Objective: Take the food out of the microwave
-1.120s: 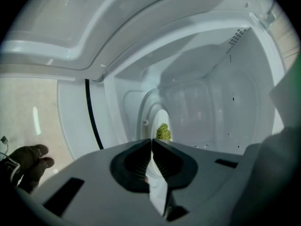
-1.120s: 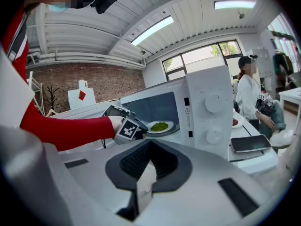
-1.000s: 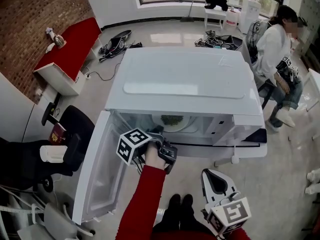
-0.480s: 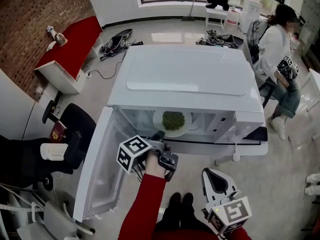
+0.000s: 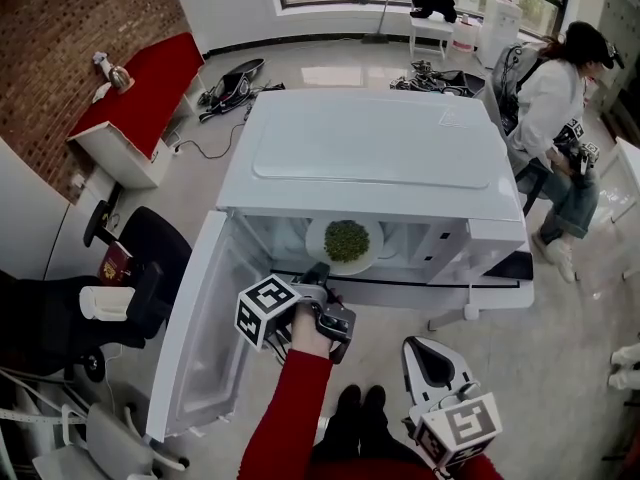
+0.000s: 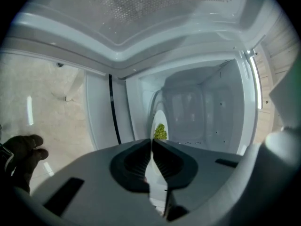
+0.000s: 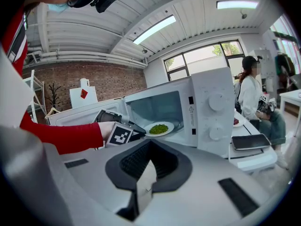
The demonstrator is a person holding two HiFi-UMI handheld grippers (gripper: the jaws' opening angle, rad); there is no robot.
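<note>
No words or numbers can be read, only symbols and marker patterns.

On the microwave, the control panel right of the open cavity carries a small label with a warning triangle above print too small to read. The left marker cube on the left gripper and the right marker cube on the right gripper, both near, show black-and-white square patterns, not letters. Far left, by the brick wall, a white board bears a red diamond with no legible writing.
</note>
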